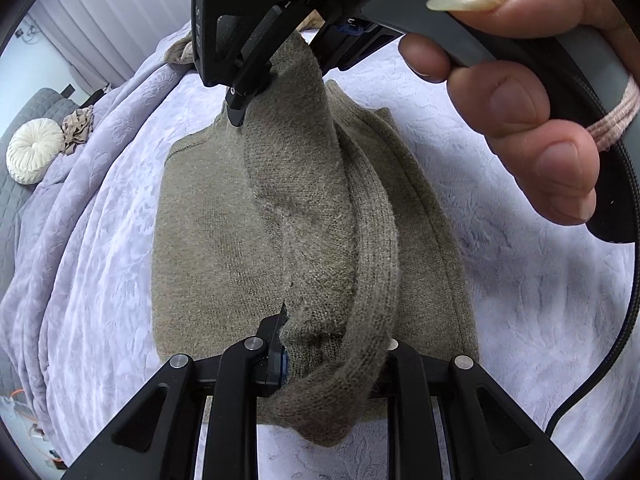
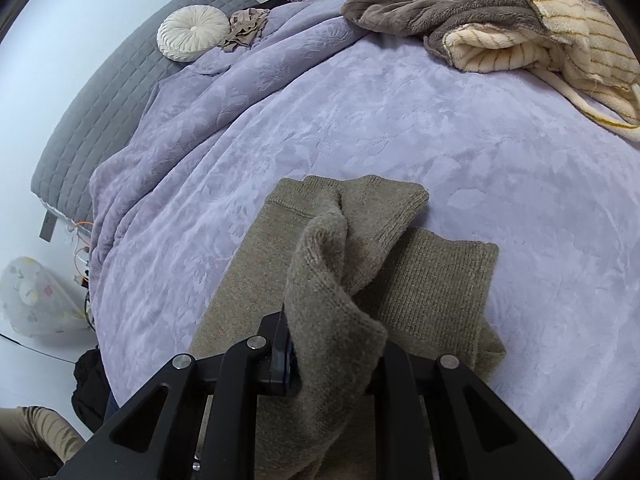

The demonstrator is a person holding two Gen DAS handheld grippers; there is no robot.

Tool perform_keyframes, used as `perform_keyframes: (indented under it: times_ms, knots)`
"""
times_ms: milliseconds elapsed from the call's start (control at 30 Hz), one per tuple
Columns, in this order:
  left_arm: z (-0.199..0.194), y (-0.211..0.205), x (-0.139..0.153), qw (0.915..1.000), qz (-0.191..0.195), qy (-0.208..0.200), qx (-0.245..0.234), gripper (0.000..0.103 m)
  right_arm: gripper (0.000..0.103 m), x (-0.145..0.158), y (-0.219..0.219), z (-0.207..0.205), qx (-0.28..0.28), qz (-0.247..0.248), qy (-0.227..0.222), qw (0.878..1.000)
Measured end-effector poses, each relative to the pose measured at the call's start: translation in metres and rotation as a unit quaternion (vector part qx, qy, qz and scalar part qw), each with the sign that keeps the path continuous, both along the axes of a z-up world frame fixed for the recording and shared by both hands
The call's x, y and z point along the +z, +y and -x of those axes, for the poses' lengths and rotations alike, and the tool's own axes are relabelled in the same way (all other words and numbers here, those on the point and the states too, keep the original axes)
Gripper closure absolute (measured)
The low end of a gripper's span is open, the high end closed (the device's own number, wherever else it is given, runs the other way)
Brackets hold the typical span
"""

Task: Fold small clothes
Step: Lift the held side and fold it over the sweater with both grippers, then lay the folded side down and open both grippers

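I am clamping the left tool (image 1: 332, 356) and the right tool (image 2: 332, 360), each nearly closed on one end of the olive knit garment's (image 1: 224, 240) raised edge, while its body is lying flat on the lavender bed cover (image 2: 360, 128). I am keeping that edge taut and level between both tools so the fold lands square. Both are pointing steeply downward, and my right hand (image 1: 532, 120) is gripping its handle.
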State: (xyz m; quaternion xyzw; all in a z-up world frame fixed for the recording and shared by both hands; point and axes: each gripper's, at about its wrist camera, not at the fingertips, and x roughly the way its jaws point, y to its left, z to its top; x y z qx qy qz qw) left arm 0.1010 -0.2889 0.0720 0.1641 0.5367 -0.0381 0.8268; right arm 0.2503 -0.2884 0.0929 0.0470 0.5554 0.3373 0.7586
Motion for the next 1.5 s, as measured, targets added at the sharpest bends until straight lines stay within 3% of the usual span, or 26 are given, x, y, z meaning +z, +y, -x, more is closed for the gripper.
perform_keyframes:
  times_ms: [367, 600, 833, 933, 1100, 1167, 1233, 1267, 1333, 1433, 1500]
  knots:
    - [-0.002, -0.026, -0.011, 0.9994, -0.034, -0.001, -0.006, 0.080, 0.085, -0.018, -0.027, -0.002, -0.018, -0.020, 0.007, 1.000]
    - [0.006, -0.041, -0.024, 0.9980, -0.062, -0.011, -0.006, 0.080, 0.084, -0.039, -0.034, -0.005, -0.031, 0.005, 0.016, 0.999]
    - [0.014, -0.042, -0.009, 0.9984, -0.052, -0.019, -0.012, 0.080, 0.085, -0.019, -0.036, 0.007, -0.030, 0.000, -0.012, 0.999]
    - [0.011, -0.044, -0.015, 0.9983, -0.056, -0.010, -0.012, 0.080, 0.085, -0.012, -0.038, 0.007, -0.033, -0.005, -0.019, 0.999]
    - [0.010, -0.042, -0.021, 0.9982, -0.057, -0.006, -0.016, 0.078, 0.082, -0.044, -0.041, 0.000, -0.049, 0.034, 0.014, 0.998]
    - [0.010, -0.039, -0.019, 0.9987, -0.048, -0.004, -0.017, 0.070, 0.077, -0.044, -0.047, 0.001, -0.062, 0.024, 0.017, 0.998]
    - [0.010, -0.034, -0.015, 0.9993, -0.032, 0.002, -0.018, 0.066, 0.063, -0.044, -0.050, 0.002, -0.072, 0.025, 0.022, 0.997]
    - [0.009, -0.031, -0.013, 0.9996, -0.022, 0.008, -0.017, 0.050, 0.062, -0.043, -0.052, 0.003, -0.073, 0.024, 0.028, 0.997]
    - [0.008, -0.023, -0.008, 0.9999, -0.003, 0.012, -0.006, 0.029, 0.051, -0.038, -0.051, 0.008, -0.074, 0.034, 0.026, 0.996]
    - [0.009, -0.011, -0.002, 0.9990, 0.036, 0.029, -0.001, 0.027, 0.039, -0.027, -0.052, 0.019, -0.077, 0.041, 0.015, 0.996]
    - [0.010, -0.003, -0.001, 0.9977, 0.052, 0.042, 0.004, 0.027, 0.037, -0.018, -0.054, 0.028, -0.082, 0.043, 0.007, 0.996]
